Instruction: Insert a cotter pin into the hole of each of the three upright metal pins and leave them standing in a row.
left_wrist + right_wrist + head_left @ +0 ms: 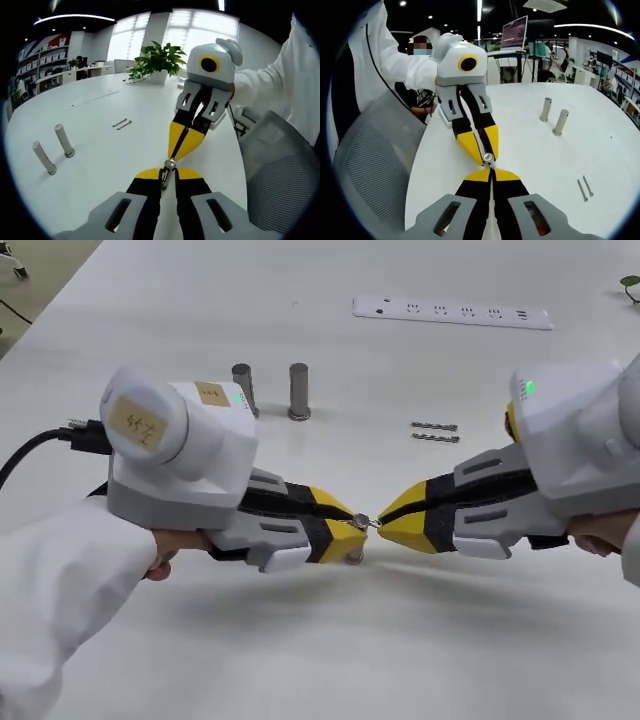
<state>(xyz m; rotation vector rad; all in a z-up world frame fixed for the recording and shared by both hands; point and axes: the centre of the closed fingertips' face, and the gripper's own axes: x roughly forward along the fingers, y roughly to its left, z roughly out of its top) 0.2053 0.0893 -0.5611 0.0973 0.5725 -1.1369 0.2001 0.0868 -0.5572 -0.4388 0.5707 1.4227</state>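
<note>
My left gripper point(350, 538) is shut on an upright metal pin point(170, 164) standing on the white table; the pin's round head point(361, 522) shows just above the yellow jaw tips. My right gripper point(386, 525) comes in from the right, jaws shut on a thin cotter pin point(373, 524) whose tip meets the pin's head. In the right gripper view, my right gripper point(491, 173) nearly touches the metal pin point(489, 159). Two more metal pins point(243, 386) point(299, 390) stand side by side farther back. Two loose cotter pins point(435, 432) lie flat to their right.
A white power strip point(450, 312) lies along the far side of the table point(330, 640). A grey mesh chair point(280, 165) stands at the table edge. A potted plant point(156, 56) sits at the table's far end in the left gripper view.
</note>
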